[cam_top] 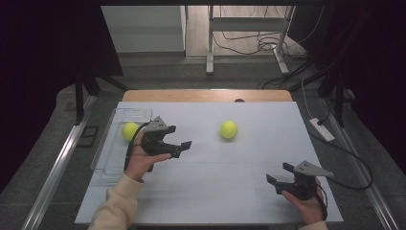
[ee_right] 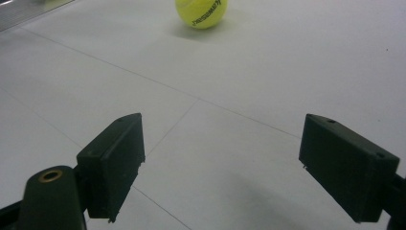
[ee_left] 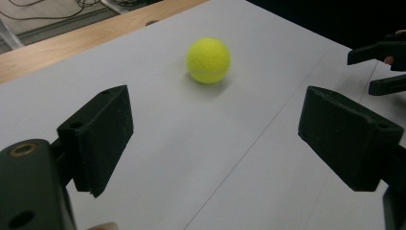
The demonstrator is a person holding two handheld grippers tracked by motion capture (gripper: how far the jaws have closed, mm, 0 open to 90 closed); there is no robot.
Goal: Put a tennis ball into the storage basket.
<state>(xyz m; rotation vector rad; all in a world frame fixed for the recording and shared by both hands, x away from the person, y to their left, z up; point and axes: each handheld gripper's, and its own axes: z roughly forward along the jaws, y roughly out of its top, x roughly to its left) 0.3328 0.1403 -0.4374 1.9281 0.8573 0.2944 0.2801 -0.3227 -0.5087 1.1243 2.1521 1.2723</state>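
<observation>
Left gripper point(cam_top: 183, 148) spread wide, empty, aimed at tennis ball point(cam_top: 229, 129) mid-table point(cam_top: 215, 191). Right gripper point(cam_top: 279, 176) spread too, near front right corner. Second ball point(cam_top: 129, 131) in clear tray point(cam_top: 107, 158) at left edge.

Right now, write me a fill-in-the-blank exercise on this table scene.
1. One tennis ball already lies inside the clear ____.
2. The other tennis ball lies loose on the ____ table top.
3. The left gripper points at the loose ball, jaws ____.
4. The right gripper holds ____.

Missing words: tray; white; open; nothing
</observation>
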